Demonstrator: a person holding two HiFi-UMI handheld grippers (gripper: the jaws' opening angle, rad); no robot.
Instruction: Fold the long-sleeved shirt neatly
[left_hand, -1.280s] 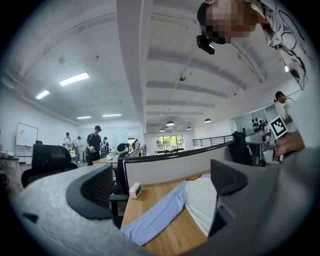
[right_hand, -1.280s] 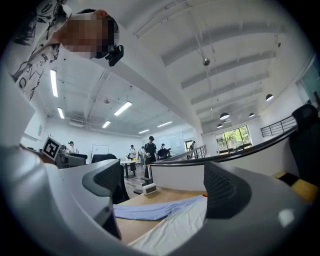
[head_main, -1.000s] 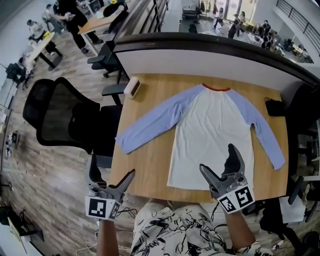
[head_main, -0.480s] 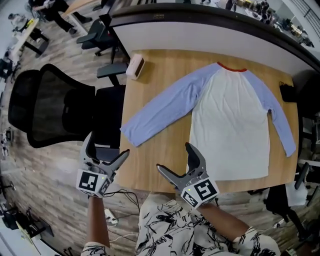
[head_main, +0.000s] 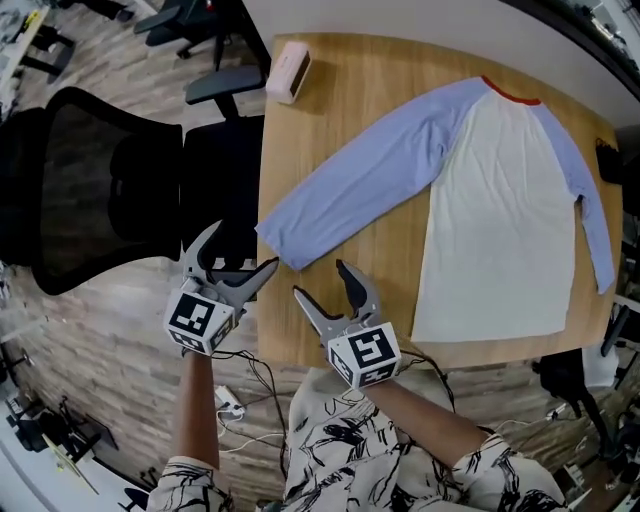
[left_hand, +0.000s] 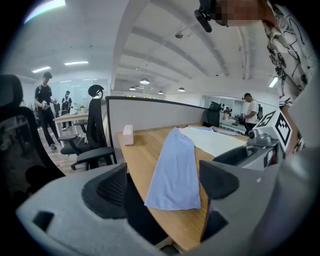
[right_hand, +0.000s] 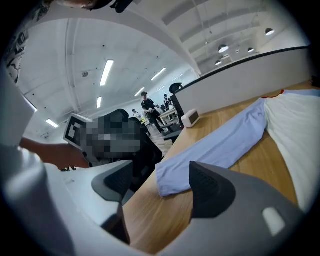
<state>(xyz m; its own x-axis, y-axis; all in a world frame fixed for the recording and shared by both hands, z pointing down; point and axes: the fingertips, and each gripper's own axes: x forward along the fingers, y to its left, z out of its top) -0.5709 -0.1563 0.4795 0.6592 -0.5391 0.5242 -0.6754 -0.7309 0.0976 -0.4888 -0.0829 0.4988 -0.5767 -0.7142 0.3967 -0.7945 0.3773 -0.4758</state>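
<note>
A long-sleeved shirt (head_main: 500, 200) with a white body, light blue sleeves and a red collar lies flat on the wooden table (head_main: 340, 120). Its left sleeve (head_main: 350, 195) stretches toward the table's near left corner and ends in a cuff (head_main: 285, 243). My left gripper (head_main: 243, 250) hovers just off the table's left edge beside that cuff, which shows ahead of its jaws (left_hand: 175, 175). My right gripper (head_main: 320, 280) hangs over the near edge, just short of the cuff (right_hand: 172, 180). Both pairs of jaws have just been closing, stand apart, and hold nothing.
A small pale pink box (head_main: 288, 72) sits at the table's far left corner. A black office chair (head_main: 90, 190) stands close to the left edge. A dark object (head_main: 608, 160) lies at the right edge. Cables trail on the floor (head_main: 235, 400).
Both grippers have moved left and down to the near left corner by the sleeve cuff. The right one has left the shirt's hem. Both pairs of jaws stand narrower.
</note>
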